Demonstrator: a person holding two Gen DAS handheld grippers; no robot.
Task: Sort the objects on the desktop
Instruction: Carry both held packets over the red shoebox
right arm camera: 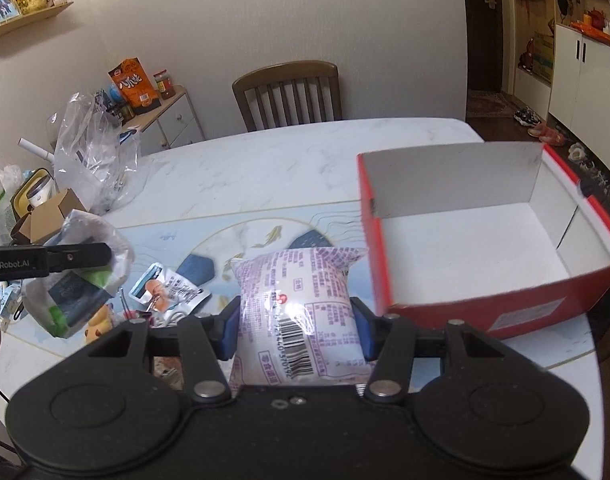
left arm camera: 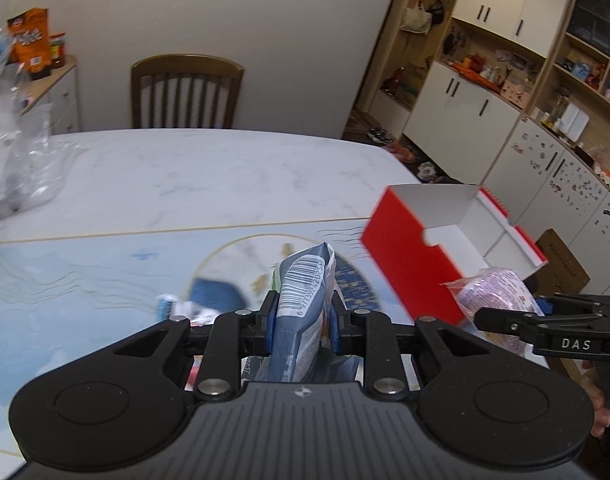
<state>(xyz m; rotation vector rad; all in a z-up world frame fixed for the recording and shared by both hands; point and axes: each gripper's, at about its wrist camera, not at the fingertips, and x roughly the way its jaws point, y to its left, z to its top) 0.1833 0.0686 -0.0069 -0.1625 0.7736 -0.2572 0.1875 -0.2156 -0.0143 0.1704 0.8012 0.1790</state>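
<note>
Pale purple film with dense print and a barcode wraps the puffy snack pack (right arm camera: 301,312) that we hold in the right gripper (right arm camera: 299,330). It stands between the two blue-padded fingers (right arm camera: 230,330), which press on its left and right sides, so the right fingers are clenched on it. The pack rises above the fingertips and hangs over the desk (right arm camera: 265,160), just left of the red box (right arm camera: 485,304).

In the left wrist view we see a grey-blue packet (left arm camera: 303,308), crinkled, with a white barcode panel near its top. It sits upright between the fingers (left arm camera: 271,322) of the left gripper (left arm camera: 303,322), pinched narrow where they grasp it. Its top pokes out past the fingertips, above the round pattern on the blue desk mat (left arm camera: 85,280).

The red box has white inner walls and stands open near the right edge of the desk, its floor bare as far as we can see. More snack wrappers (right arm camera: 169,288) lie on the mat between the two grippers. At the far left of the desk sit a clear plastic bag (right arm camera: 93,152) and a small cardboard box (right arm camera: 49,216). A wooden chair (right arm camera: 289,92) stands beyond the desk's far edge.
</note>
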